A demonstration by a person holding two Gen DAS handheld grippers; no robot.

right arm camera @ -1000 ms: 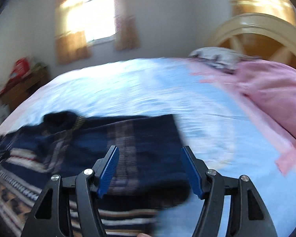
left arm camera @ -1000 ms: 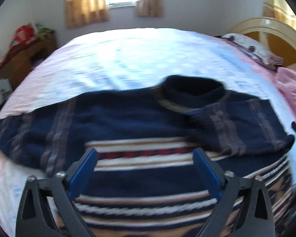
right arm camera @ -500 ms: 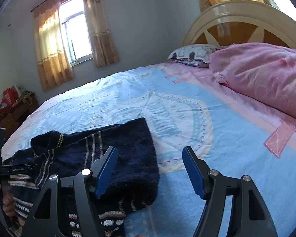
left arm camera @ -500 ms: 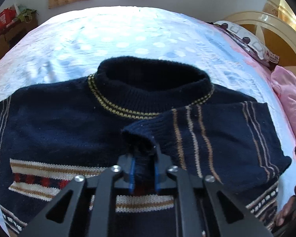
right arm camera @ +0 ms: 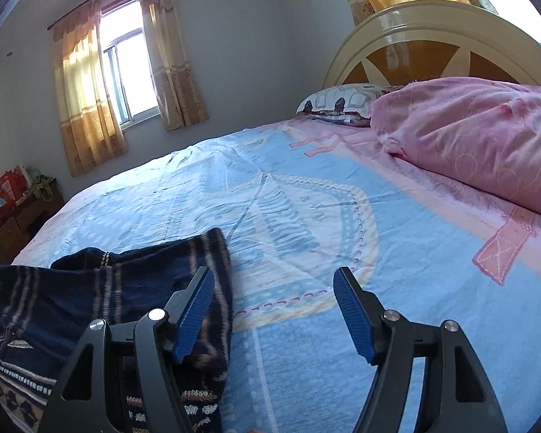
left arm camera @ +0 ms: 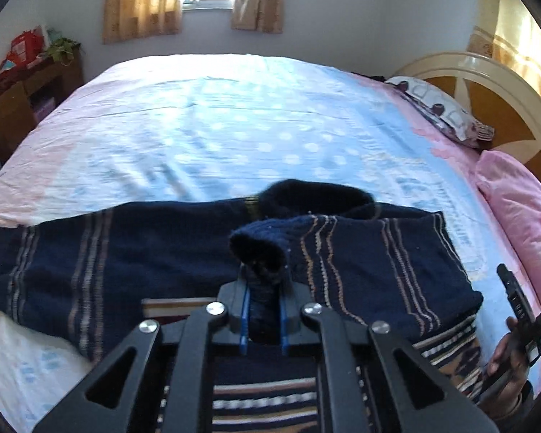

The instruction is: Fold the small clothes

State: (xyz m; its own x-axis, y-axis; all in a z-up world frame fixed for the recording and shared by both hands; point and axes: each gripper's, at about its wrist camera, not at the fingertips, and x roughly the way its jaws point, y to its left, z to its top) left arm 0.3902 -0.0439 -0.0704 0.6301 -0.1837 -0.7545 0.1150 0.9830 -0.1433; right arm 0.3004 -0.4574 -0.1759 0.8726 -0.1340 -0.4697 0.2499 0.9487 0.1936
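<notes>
A navy knitted sweater (left arm camera: 126,263) with tan stripes lies spread on the bed; its right sleeve (left arm camera: 378,267) is folded across the chest. My left gripper (left arm camera: 263,310) is shut on the cuff of that sleeve (left arm camera: 259,249) and holds it raised above the sweater's chest. My right gripper (right arm camera: 274,310) is open and empty, low over the bedsheet just right of the sweater's edge (right arm camera: 212,288); its left finger overlaps the fabric in view. The right gripper and hand also show at the right edge of the left wrist view (left arm camera: 515,310).
The bed has a blue and pink sheet (right arm camera: 306,216). A pink duvet (right arm camera: 479,133) and a patterned pillow (right arm camera: 346,101) lie by the headboard (right arm camera: 432,43). A wooden cabinet (left arm camera: 21,97) with clutter stands at the far left under the window.
My left gripper, open a second ago, closed on the sleeve cuff and has now pulled back and lifted it. My right gripper has shifted slightly and stays open.
</notes>
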